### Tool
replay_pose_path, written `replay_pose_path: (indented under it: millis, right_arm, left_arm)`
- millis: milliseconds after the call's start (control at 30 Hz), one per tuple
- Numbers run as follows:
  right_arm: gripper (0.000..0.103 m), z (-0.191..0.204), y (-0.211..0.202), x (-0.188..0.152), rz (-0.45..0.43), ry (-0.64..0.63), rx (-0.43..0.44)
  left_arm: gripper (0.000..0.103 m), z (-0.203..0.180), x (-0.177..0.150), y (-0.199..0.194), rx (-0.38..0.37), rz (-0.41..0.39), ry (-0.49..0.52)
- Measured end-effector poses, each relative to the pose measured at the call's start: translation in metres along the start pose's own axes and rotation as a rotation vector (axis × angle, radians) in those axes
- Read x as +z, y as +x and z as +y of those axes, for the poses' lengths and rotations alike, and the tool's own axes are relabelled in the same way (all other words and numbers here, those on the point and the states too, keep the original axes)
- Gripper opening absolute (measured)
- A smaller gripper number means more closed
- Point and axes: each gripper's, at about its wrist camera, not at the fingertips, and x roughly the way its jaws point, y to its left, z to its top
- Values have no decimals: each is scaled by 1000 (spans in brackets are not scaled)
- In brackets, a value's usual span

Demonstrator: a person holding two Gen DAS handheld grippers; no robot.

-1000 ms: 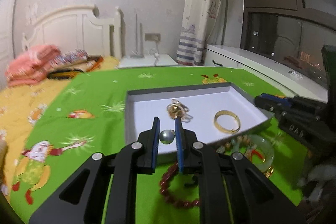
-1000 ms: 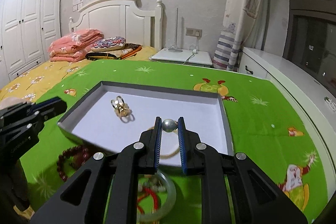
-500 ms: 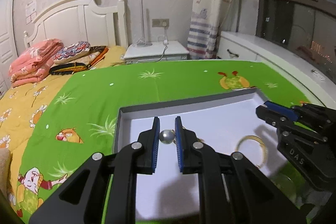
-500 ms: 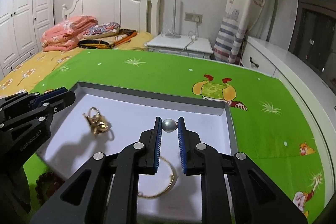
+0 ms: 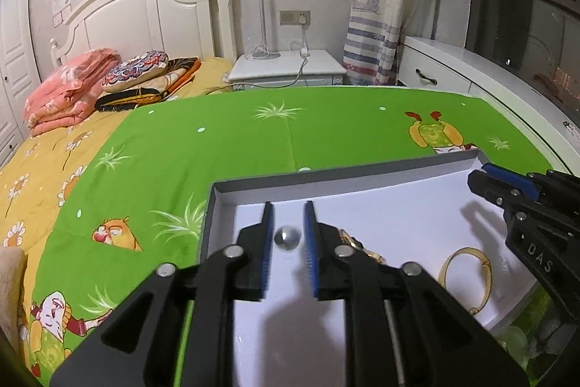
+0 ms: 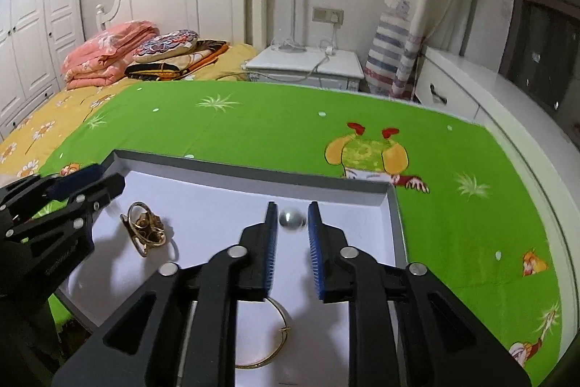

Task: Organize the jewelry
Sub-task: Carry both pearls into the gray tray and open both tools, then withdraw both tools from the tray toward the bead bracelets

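Left wrist view: left claw [image 5: 288,205] is hovering over the near-left part of the tray [image 5: 362,175], fingers standing slightly apart. The grey pearl [image 5: 287,237] is sitting between them with a sliver of gap on its right side, so I'm reading it as loose, not clamped; probably being set down on the white floor so the walls stop it rolling. Gold bangle [image 5: 445,269] is lying flat to the right of the claw, with a gold charm cluster [image 5: 362,249] peeking out just behind the right finger. Right claw [image 5: 478,175] is reaching in from the far right, over the tray's right end. Right wrist view: this claw is aiming at the far right corner, second pearl [image 6: 293,218] filling the space between the tips. No clear gap is showing, so I can't tell if it's pinching or just letting go. Bangle is partly hiding under the claw, cluster lying well left. Pearls are being kept apart from the gold pieces, judging by placement.
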Motion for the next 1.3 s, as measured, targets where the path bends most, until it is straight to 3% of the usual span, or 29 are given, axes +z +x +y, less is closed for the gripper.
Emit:
replay_pose_path:
  millis: [33,133,367,500,767,1100,1300]
  right_arm:
    - [26,-3,1,-1,3,16,3]
    - [45,-7,0,-2,0,34,3]
    - [50,-6,-14,-7,-31,19,-7]
    - [63,-5,-39,-23,-83,31,16]
    - [63,4,-77,-67,-88,22,68]
    - [63,14,-111,-107,-124,12,104]
    - [63,48,-110,-117,-74,-123,133]
  left_arm:
    - [41,1,0,0,3,-3,-5]
    - [58,3,-1,-2,22,-18,-10]
    - [78,4,-7,-5,49,-29,7]
    - [86,7,-18,-24,66,-75,19]
    - [88,5,-53,-65,33,-102,49]
    - [93,24,-96,-108,6,-103,-25]
    - [96,39,-116,-124,23,-111,-64]
